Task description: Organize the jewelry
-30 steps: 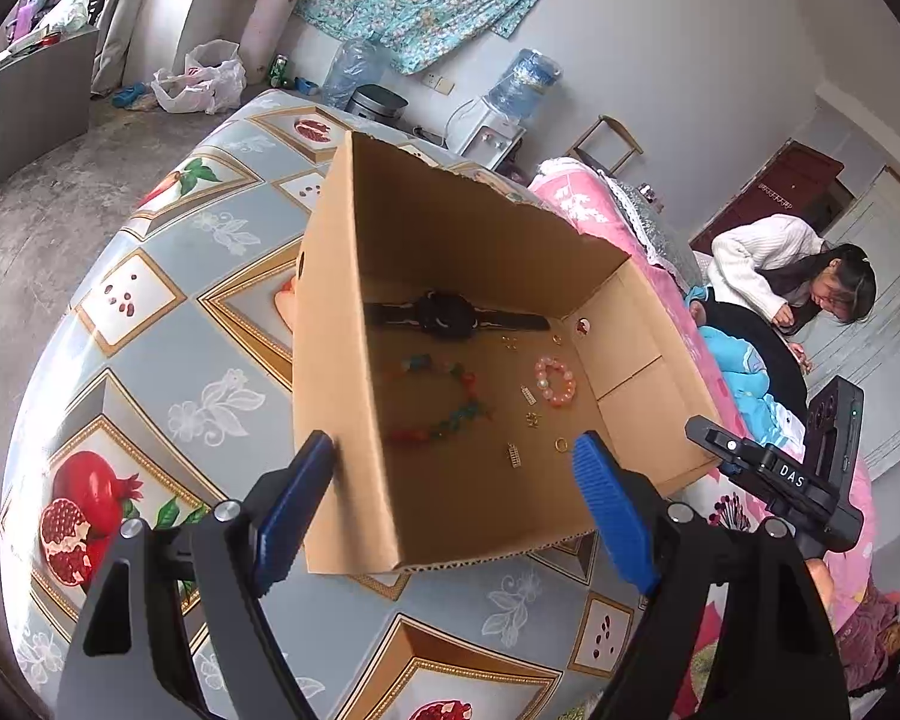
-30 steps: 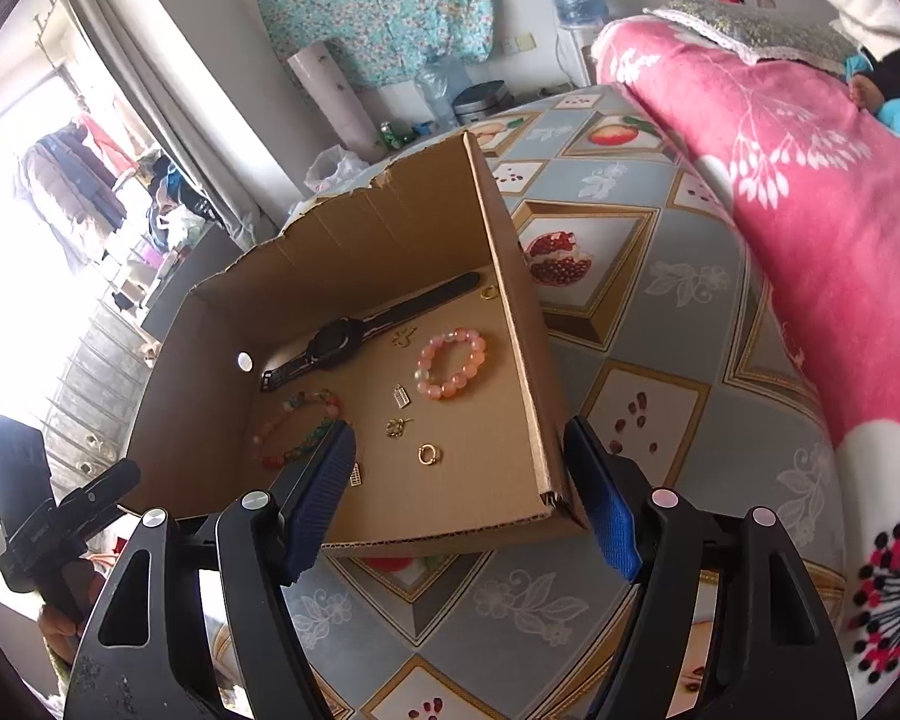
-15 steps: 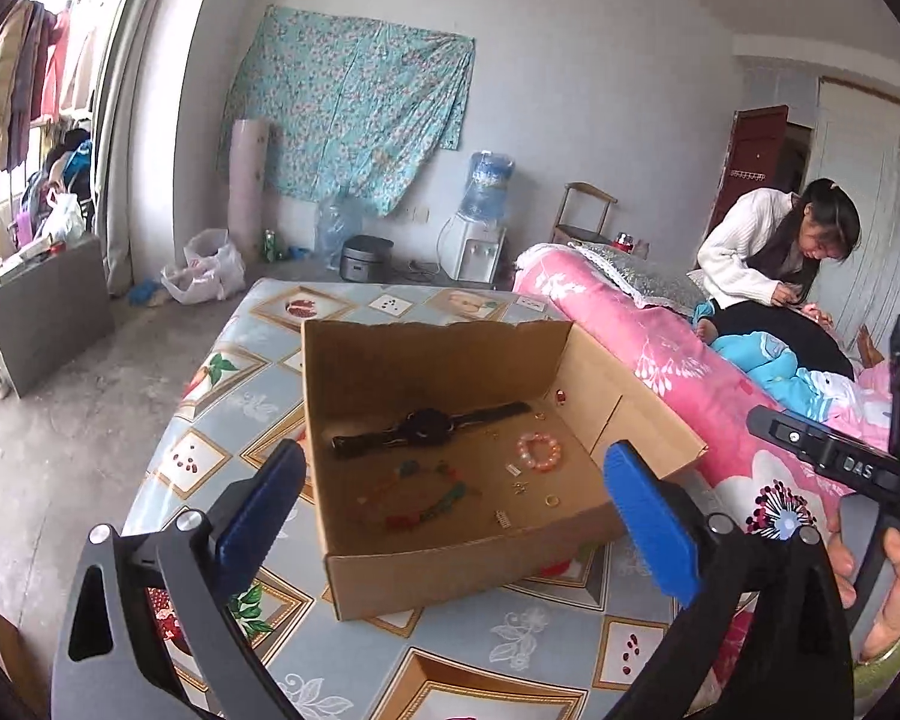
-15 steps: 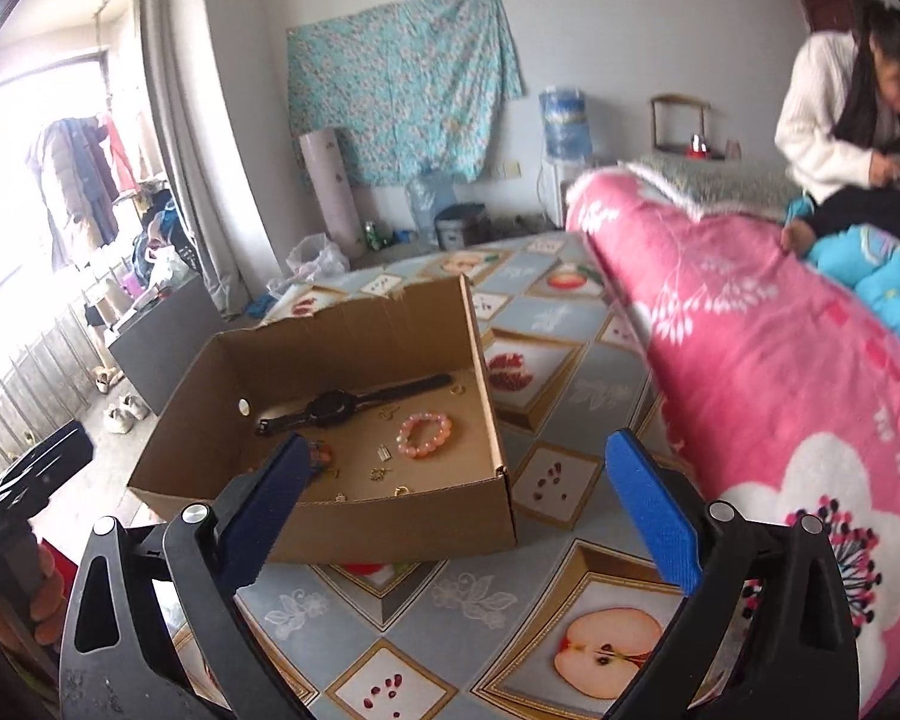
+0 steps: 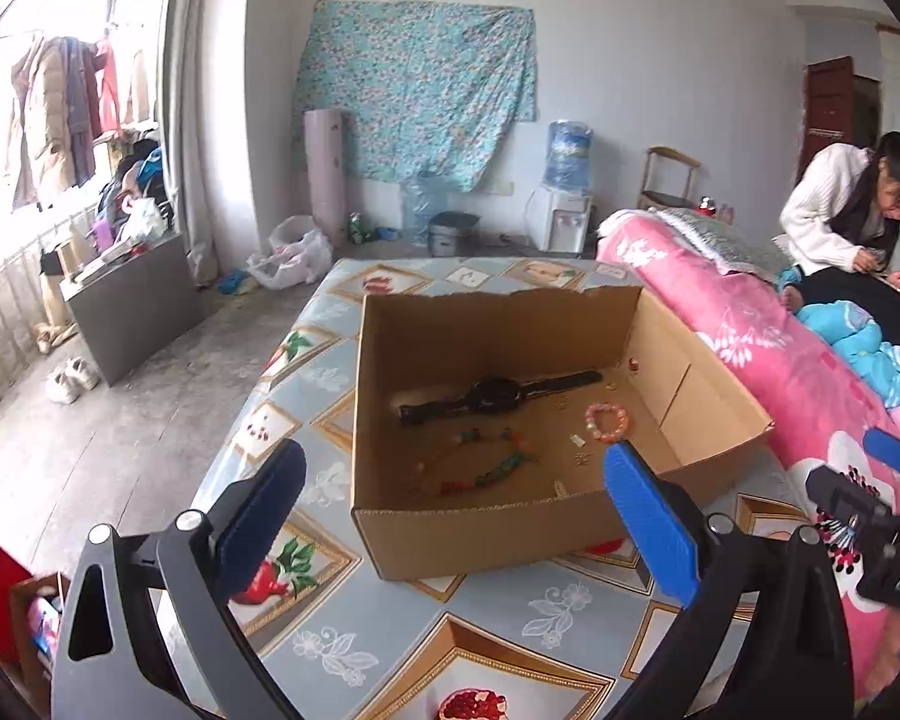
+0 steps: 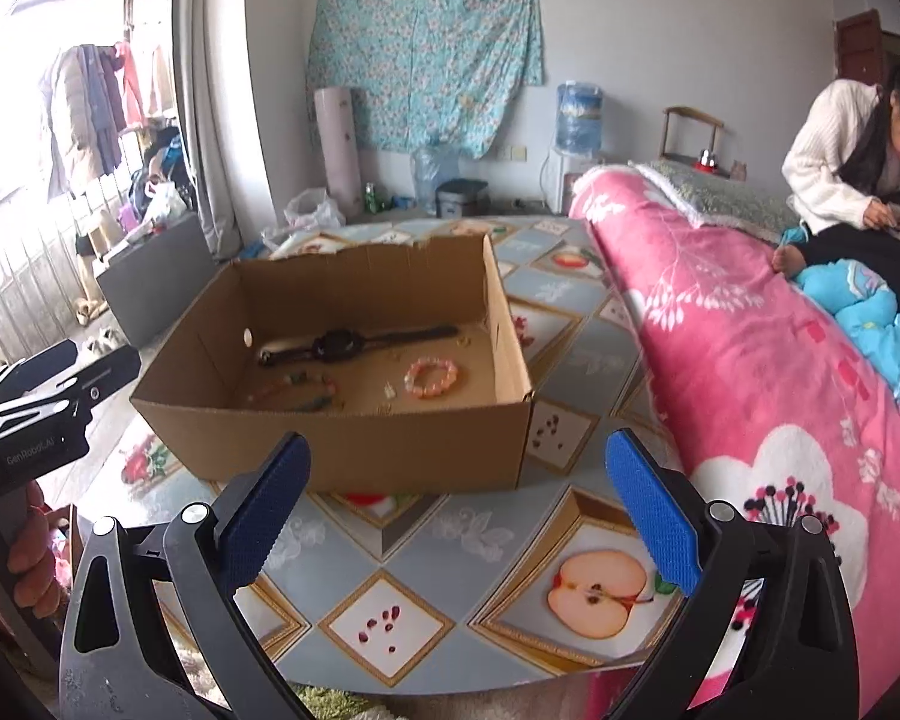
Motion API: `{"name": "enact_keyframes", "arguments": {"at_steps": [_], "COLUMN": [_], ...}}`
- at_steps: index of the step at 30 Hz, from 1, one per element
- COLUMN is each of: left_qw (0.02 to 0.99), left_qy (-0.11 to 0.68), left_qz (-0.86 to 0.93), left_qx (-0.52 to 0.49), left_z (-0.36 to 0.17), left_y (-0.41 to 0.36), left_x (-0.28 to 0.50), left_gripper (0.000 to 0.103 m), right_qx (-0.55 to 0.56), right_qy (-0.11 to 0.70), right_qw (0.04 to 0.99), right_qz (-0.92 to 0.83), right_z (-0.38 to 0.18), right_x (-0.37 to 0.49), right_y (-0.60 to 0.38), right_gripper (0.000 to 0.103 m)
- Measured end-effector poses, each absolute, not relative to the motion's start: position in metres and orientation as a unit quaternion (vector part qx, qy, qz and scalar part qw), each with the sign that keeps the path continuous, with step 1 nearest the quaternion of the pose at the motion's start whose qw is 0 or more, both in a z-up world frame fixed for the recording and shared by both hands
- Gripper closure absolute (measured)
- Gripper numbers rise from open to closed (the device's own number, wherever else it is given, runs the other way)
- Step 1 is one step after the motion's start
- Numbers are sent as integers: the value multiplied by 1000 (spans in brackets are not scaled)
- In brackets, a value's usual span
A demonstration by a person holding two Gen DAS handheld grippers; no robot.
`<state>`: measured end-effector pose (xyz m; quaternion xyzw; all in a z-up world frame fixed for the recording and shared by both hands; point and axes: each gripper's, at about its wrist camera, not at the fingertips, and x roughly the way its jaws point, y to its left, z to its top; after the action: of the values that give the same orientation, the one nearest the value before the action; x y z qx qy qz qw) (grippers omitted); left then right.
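Note:
An open cardboard box (image 5: pixel 462 531) (image 6: pixel 360 450) sits on a fruit-patterned table. Inside lie a black watch (image 5: pixel 498 396) (image 6: pixel 342 345), a pink bead bracelet (image 5: pixel 607 422) (image 6: pixel 432 378), a colourful bead necklace (image 5: pixel 480 468) (image 6: pixel 297 390) and several small gold pieces (image 5: pixel 579 441). My left gripper (image 5: pixel 450 516) is open and empty, held back in front of the box's near wall. My right gripper (image 6: pixel 456 510) is open and empty, in front of the box's near right corner. Each gripper shows at the other view's edge.
The table cloth (image 6: pixel 390 600) has apple and pomegranate panels. A pink flowered blanket (image 6: pixel 750 372) on a bed borders the table's right side. A person in a white sweater (image 6: pixel 840 156) bends over at far right. A grey cabinet (image 5: pixel 132 306) stands on the floor at left.
Both grippers have pulled back and away from the box and tilted up to a more level view. The box and jewelry have not moved.

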<state>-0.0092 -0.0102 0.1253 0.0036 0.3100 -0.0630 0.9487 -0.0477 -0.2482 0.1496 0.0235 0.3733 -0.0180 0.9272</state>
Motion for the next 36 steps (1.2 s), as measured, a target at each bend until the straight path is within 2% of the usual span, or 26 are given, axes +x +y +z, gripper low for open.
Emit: {"name": "enact_keyframes", "arguments": {"at_steps": [7, 15, 36], "left_qw": [918, 901, 893], "left_qy": [394, 434, 448], "left_qz": [-34, -14, -12], "left_qx": [6, 1, 35], "left_z": [104, 91, 84], "left_y": [-25, -30, -54], "left_x": [6, 8, 18], "left_gripper": [5, 5, 5], "right_qx": [2, 20, 44], "right_qy": [429, 458, 453], "right_qw": [903, 889, 891], "right_qz": [-25, -21, -12], "right_z": [129, 114, 111], "right_x": [-35, -29, -11], "right_y": [-241, -244, -266], "right_gripper": [8, 8, 8]}}
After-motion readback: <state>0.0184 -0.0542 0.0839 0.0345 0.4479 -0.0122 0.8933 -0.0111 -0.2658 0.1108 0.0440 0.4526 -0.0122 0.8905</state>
